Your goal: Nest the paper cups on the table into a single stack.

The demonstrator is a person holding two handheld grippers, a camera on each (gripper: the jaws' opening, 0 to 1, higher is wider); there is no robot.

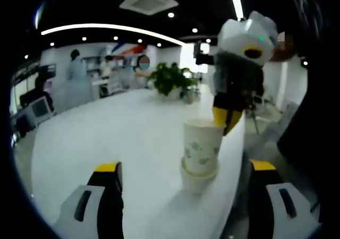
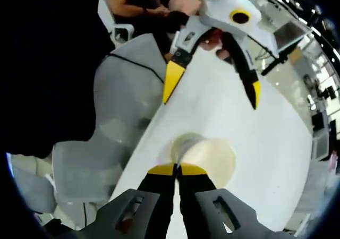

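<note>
A paper cup (image 1: 201, 146) with a green leaf print, no legible writing, is seen nested upright in a second cup (image 1: 197, 180) on the white table (image 1: 106, 133). Its rim is pinched by the right gripper (image 2: 177, 169), jaws clenched. The left gripper (image 1: 183, 167) is held released, jaws wide apart, short of the cups

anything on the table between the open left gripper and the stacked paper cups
Nothing: in the left gripper view, bare white tabletop runs from the left gripper to the white, green-printed paper cup stack.
</note>
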